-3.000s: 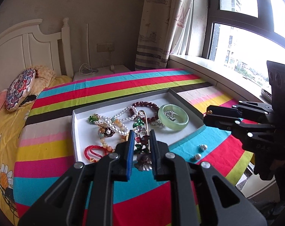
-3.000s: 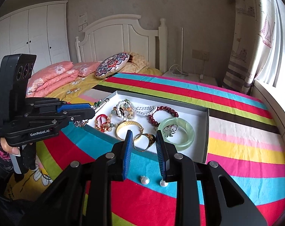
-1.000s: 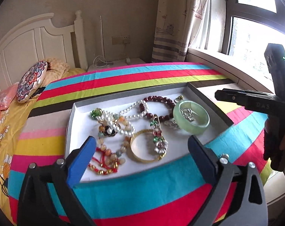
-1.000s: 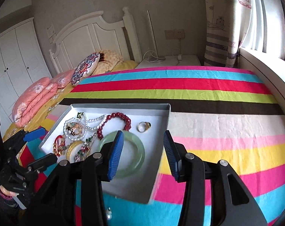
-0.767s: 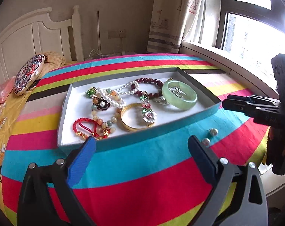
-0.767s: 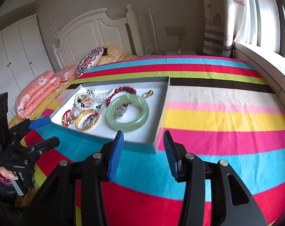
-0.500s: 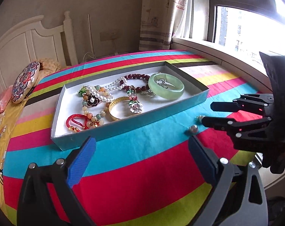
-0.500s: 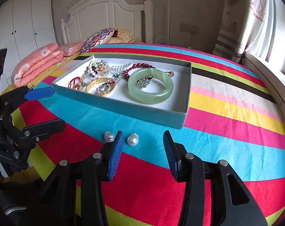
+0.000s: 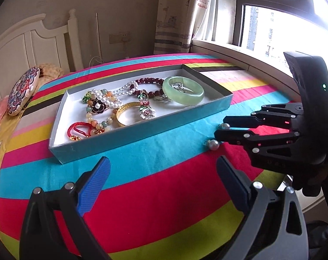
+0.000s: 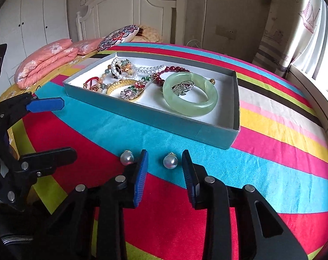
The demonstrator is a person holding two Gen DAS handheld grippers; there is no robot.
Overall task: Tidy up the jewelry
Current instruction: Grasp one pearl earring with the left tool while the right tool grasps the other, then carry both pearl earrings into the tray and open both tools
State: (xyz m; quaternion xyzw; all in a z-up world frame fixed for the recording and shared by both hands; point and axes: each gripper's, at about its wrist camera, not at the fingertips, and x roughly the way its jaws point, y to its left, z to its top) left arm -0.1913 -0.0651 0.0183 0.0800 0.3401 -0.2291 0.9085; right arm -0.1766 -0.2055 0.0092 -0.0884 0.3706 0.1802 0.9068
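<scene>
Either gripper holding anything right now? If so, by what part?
Nothing held. The right gripper is open, jaws on either side of one pearl earring lying on the striped cloth, not touching it. The left gripper is wide open and empty.

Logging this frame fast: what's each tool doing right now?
Left tool: open, holding nothing.
Right tool: open, holding nothing, fingers either side of a pearl earring.

Left claw [image 9: 161, 184] black, ribbed blue pads, silver screws, right claw [image 10: 165, 169] alike, green indicator light
</scene>
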